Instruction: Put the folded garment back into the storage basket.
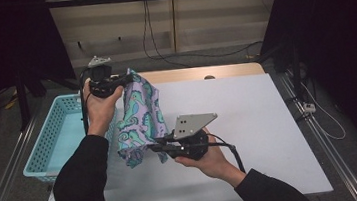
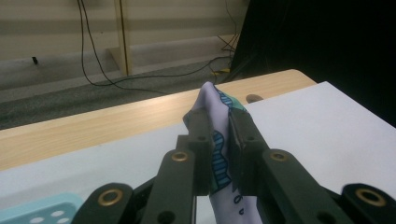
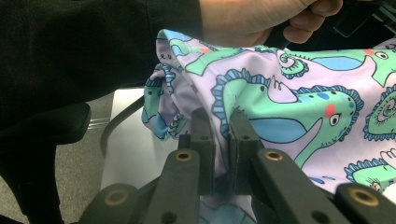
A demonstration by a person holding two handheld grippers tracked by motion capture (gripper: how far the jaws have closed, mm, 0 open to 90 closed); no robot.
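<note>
A lilac cloth (image 1: 140, 115) printed with green and blue dinosaurs hangs in the air between both grippers, above the white table's (image 1: 249, 118) left side. My left gripper (image 1: 128, 78) holds its upper end, jaws shut on a fold of the cloth (image 2: 219, 154). My right gripper (image 1: 152, 147) is lower and nearer to me, pointing left, shut on the cloth's bottom edge (image 3: 280, 107). The cloth sags and bunches between the two grips.
A light blue plastic basket (image 1: 55, 138) stands at the table's left edge, just below the left hand. A wooden strip (image 1: 204, 72) runs along the table's far edge. Cables (image 1: 161, 52) trail on the floor beyond.
</note>
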